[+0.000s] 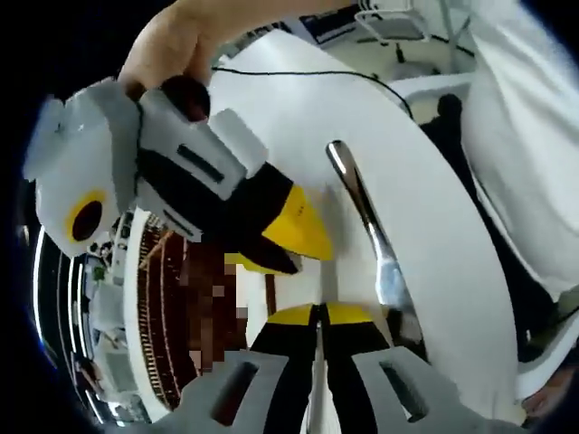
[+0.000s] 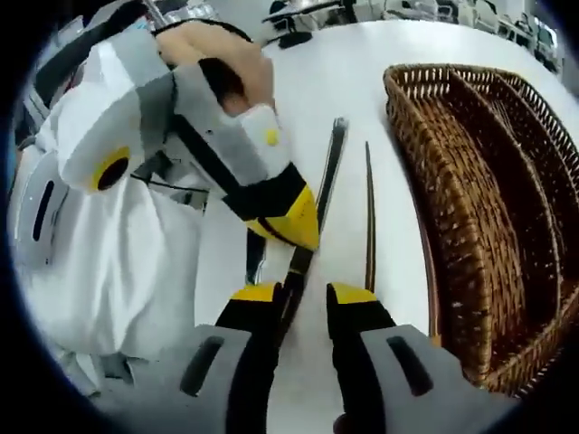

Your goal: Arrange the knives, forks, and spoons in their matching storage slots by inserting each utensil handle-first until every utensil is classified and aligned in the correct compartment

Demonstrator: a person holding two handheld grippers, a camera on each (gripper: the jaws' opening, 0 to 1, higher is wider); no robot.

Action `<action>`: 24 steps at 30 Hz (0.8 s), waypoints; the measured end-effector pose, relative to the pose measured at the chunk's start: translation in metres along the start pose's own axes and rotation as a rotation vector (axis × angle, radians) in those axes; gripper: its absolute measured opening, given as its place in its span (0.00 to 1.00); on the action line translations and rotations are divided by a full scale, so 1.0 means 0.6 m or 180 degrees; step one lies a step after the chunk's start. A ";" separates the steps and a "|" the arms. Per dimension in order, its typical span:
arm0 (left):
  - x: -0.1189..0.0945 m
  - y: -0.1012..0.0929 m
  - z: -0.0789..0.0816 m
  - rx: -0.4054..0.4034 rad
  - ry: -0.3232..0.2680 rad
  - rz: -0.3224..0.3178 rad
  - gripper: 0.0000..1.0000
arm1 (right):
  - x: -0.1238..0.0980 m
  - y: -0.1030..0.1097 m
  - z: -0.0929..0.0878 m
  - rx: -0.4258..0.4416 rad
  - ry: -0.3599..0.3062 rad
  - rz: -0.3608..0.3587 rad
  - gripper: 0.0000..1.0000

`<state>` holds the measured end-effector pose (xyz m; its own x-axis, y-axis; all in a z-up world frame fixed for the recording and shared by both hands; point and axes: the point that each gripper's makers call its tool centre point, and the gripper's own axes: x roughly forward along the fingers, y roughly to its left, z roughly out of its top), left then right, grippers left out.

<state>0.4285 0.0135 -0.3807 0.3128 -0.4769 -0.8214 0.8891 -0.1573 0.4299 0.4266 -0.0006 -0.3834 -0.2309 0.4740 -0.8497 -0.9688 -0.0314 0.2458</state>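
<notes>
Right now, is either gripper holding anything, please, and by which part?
Nothing appears held. The right gripper stands open astride the near end of a long slim metal utensil lying on the white table; the left gripper is shut beside it.

white table [image 2: 362,81] — black cable [image 1: 298,72] | chairs [image 2: 308,14] beyond

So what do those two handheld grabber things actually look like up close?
Each gripper has a pale grey plastic body with slotted sides, black jaws tipped in yellow, and a yellow ring around a round opening on one side. A bare hand holds one; the person wears a white garment.
</notes>
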 end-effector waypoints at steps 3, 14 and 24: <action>0.001 -0.002 0.000 -0.0118 0.0010 -0.0104 0.01 | 0.006 -0.001 -0.016 -0.0192 0.0193 -0.0195 0.19; 0.002 -0.005 0.006 -0.0727 -0.0088 -0.0405 0.01 | 0.005 0.007 -0.024 -0.0603 0.0214 -0.0615 0.10; 0.004 -0.008 0.008 -0.0894 -0.0141 -0.0539 0.01 | 0.005 0.012 -0.028 -0.0697 0.0204 -0.0792 0.02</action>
<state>0.4232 0.0088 -0.3826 0.1435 -0.5025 -0.8526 0.9865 0.0041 0.1636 0.4172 -0.0141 -0.3921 0.0167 0.4347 -0.9004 -0.9909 -0.1131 -0.0730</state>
